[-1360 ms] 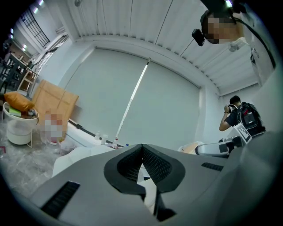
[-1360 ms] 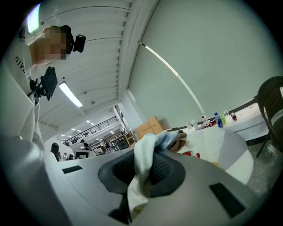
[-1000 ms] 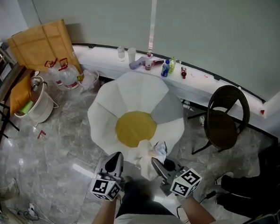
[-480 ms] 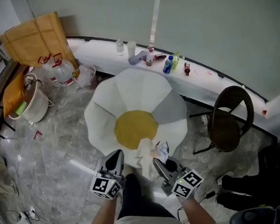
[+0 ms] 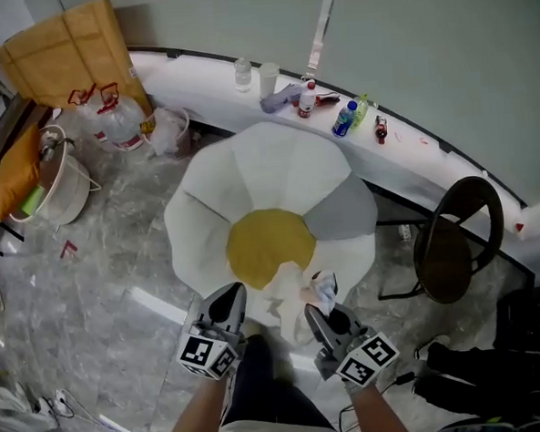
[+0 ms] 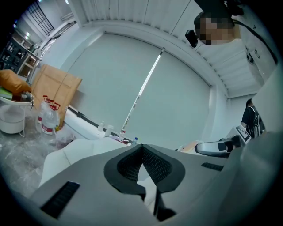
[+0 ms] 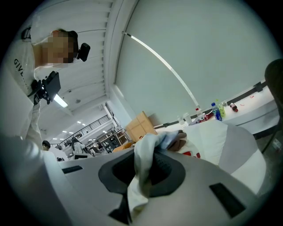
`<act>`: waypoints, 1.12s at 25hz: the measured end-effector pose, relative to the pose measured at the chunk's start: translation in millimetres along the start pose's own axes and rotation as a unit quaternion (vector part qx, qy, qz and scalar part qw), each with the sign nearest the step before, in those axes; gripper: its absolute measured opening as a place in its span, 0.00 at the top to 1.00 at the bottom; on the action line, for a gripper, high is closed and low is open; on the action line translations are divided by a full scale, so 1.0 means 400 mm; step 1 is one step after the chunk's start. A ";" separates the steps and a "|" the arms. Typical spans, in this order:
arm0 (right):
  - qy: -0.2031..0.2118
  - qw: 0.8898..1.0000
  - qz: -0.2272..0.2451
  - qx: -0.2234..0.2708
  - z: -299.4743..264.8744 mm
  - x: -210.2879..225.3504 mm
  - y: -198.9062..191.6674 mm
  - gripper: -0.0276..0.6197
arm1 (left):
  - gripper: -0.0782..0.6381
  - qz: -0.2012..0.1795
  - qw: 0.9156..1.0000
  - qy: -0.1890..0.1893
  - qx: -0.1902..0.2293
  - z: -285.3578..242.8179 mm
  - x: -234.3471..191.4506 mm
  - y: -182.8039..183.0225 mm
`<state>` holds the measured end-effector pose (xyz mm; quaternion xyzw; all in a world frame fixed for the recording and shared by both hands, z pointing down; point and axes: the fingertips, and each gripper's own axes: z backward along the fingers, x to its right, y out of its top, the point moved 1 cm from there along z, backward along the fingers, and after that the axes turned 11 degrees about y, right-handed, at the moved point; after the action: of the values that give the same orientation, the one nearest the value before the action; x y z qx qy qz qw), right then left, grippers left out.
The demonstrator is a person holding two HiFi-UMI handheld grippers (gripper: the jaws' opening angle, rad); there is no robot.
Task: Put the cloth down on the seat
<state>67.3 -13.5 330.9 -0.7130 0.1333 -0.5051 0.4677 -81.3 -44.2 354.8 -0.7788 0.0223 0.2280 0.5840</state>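
The seat (image 5: 268,179) is a big flower-shaped cushion with white petals, one grey petal and a yellow centre (image 5: 265,245). My right gripper (image 5: 319,306) is at its near edge, shut on a pale cloth (image 5: 291,284) that bunches at the jaws and hangs over the front petal. In the right gripper view the cloth (image 7: 142,170) drapes across and between the right gripper's (image 7: 150,159) pads. My left gripper (image 5: 231,300) hovers just left of the cloth, over the seat's near rim. In its own view the left gripper's (image 6: 142,148) tips meet with nothing pinched.
A dark round-backed chair (image 5: 456,243) stands right of the seat. Behind it runs a white ledge (image 5: 198,82) with bottles (image 5: 344,118) and cups. Water jugs (image 5: 118,119), a cardboard sheet (image 5: 59,54) and a white basket (image 5: 54,183) are at the left. Dark bags (image 5: 498,370) lie at lower right.
The grippers and cloth keep the same hold and pose at the seat's near edge. The view has drifted, so the seat, ledge and chair sit a little further right.
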 end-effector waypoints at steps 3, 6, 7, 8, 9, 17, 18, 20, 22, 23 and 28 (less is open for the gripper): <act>-0.006 1.000 0.001 0.000 -0.050 0.040 -0.006 0.87 | 0.87 0.005 1.000 0.005 -0.006 -0.041 -0.050 -0.002; -0.016 1.000 -0.003 0.000 -0.092 0.080 -0.013 0.87 | 0.87 0.010 1.000 0.004 -0.010 -0.083 -0.093 -0.009; -0.019 1.000 -0.005 0.000 -0.106 0.092 -0.018 0.87 | 0.87 0.012 1.000 0.003 -0.011 -0.095 -0.107 -0.012; -0.021 1.000 -0.006 0.000 -0.119 0.103 -0.023 0.87 | 0.87 0.013 1.000 0.003 -0.012 -0.105 -0.119 -0.016; -0.022 1.000 -0.008 0.000 -0.131 0.113 -0.028 0.87 | 0.87 0.013 1.000 0.002 -0.014 -0.115 -0.130 -0.021; -0.016 1.000 -0.011 0.005 -0.225 0.200 -0.069 0.87 | 0.87 0.020 0.999 0.003 -0.028 -0.184 -0.210 -0.089; -0.014 1.000 -0.011 0.004 -0.234 0.211 -0.074 0.87 | 0.87 0.022 0.999 0.005 -0.028 -0.190 -0.217 -0.099; -0.010 1.000 -0.012 0.004 -0.250 0.234 -0.081 0.87 | 0.87 0.025 0.999 0.009 -0.029 -0.206 -0.231 -0.118; -0.007 1.000 -0.015 0.004 -0.263 0.257 -0.090 0.87 | 0.87 0.028 0.999 0.015 -0.031 -0.220 -0.248 -0.139; -0.007 1.000 -0.017 0.004 -0.268 0.268 -0.097 0.87 | 0.87 0.030 0.999 0.017 -0.033 -0.225 -0.256 -0.149; -0.004 1.000 -0.025 0.003 -0.294 0.338 -0.131 0.87 | 0.87 0.033 0.999 0.029 -0.030 -0.260 -0.297 -0.193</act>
<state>14.7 -138.1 459.6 -0.7169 0.1118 -0.5142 0.4573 -130.3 -142.9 491.9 -0.8007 0.0578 0.2250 0.5521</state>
